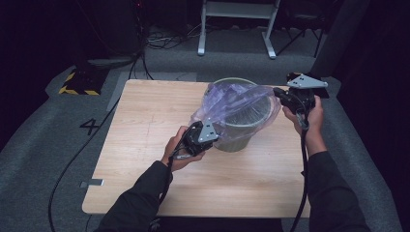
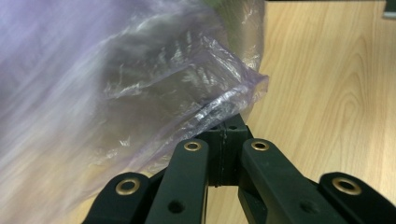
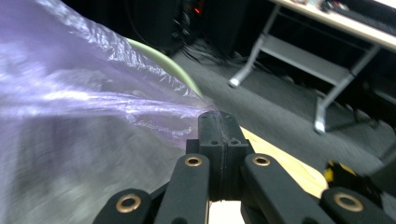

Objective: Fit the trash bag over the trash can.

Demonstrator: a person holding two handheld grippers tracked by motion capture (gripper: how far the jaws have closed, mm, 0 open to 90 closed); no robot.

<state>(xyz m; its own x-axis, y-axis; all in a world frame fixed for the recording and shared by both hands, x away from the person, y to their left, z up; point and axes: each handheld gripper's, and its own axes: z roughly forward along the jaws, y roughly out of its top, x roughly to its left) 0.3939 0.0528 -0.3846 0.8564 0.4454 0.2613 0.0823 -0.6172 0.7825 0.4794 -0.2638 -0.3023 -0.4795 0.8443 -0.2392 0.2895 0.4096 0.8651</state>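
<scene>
While stretched taut, crinkled translucent purple bag (image 1: 237,104)

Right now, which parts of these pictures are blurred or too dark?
High view: the table is lit, the room behind is dark. Left gripper view: the purple bag smears at the left. Right gripper view: the bag is motion-blurred, the background soft.

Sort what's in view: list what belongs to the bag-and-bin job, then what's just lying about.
In the job:
purple plastic bag
green bin
left gripper, shut on the bag's edge
right gripper, shut on the bag's edge

Lying about:
floor cables
white frame legs
yellow-black striped block
</scene>
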